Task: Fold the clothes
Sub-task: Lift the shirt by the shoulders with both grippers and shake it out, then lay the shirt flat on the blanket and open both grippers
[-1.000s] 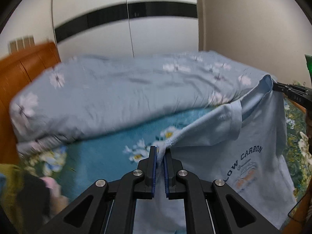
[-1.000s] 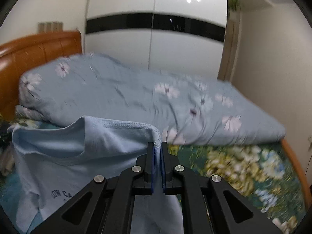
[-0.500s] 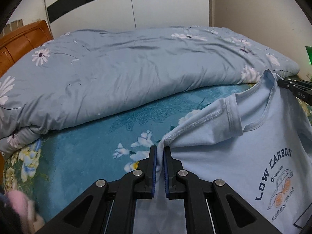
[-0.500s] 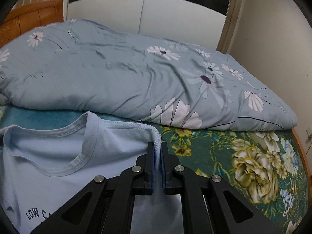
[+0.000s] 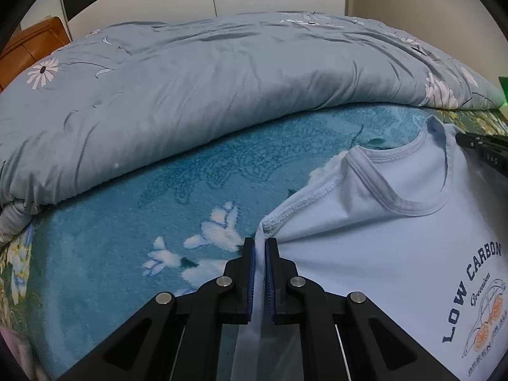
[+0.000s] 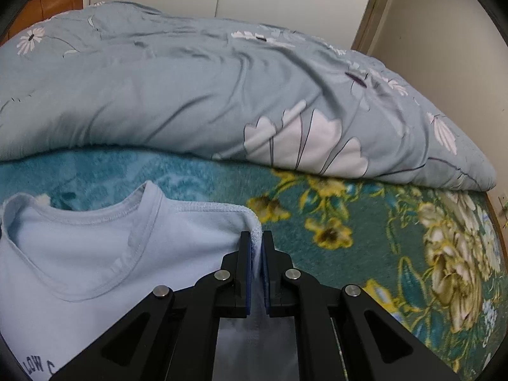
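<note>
A pale blue T-shirt [image 5: 390, 241] with a "LOW CARBON" print hangs stretched between both grippers, low over the bed. My left gripper [image 5: 260, 244] is shut on the shirt's one shoulder seam. In the right wrist view the same T-shirt [image 6: 95, 263] shows its round neckline, and my right gripper [image 6: 256, 238] is shut on the other shoulder seam. The right gripper's black fingertips [image 5: 482, 152] also show at the right edge of the left wrist view, beside the collar.
A teal floral blanket [image 5: 158, 222] covers the bed under the shirt, turning green with yellow flowers [image 6: 381, 238] on the right. A bulky grey-blue quilt [image 5: 222, 89] lies piled behind it. An orange wooden headboard [image 5: 35, 44] and white wardrobe doors [image 6: 285, 0] stand beyond.
Both grippers have come down toward the bed with the shirt still pinched at its shoulders. The quilt and blanket now fill the views, and the shirt hangs closer to the blanket.
</note>
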Demonstrator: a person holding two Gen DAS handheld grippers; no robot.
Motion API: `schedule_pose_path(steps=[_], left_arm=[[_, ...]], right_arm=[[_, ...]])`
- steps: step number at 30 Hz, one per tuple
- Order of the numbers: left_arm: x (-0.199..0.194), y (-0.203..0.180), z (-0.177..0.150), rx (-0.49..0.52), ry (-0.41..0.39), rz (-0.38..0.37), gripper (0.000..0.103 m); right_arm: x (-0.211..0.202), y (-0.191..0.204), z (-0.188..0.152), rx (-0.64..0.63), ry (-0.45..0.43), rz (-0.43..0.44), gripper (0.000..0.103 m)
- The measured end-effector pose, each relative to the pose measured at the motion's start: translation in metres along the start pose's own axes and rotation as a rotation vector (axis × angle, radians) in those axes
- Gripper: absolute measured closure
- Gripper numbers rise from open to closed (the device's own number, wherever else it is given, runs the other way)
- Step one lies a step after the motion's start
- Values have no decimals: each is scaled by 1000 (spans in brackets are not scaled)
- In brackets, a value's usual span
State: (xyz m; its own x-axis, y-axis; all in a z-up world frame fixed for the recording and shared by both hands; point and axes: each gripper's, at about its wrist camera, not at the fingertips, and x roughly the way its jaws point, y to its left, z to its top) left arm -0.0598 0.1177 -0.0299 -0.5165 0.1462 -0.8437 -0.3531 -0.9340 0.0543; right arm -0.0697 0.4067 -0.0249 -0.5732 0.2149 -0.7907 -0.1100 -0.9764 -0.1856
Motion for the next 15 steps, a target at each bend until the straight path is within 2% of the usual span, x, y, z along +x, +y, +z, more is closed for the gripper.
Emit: schedule_pose_path(steps=[2,5,8,9,11,13,15], left_arm=[[-2,0,-2,2,0,-2,92],[-10,-3,-6,5,-2,-6,92],[-26,-6,-15,25,-1,7,92],[-34,-6,-19,23,-3,6,90],[-50,-1,-29,-5,-1,-5,80],[-73,10,-43,-73,-20,-31,77],[-104,18,-69,-136,-51,-56,75]], right_arm=[[2,0,-2,-2,1,2,97],[0,-1,-2,-16,1,7,97],[-13,-3,-2,-41,-13,5,85],[-21,-6,-2,-41,-23,10,78],[-41,-13,-3,-32,-52,30,71],[-66,-21,-6,-17,-90,39,69],[-95,-28,-21,-9,-142,95,66]])
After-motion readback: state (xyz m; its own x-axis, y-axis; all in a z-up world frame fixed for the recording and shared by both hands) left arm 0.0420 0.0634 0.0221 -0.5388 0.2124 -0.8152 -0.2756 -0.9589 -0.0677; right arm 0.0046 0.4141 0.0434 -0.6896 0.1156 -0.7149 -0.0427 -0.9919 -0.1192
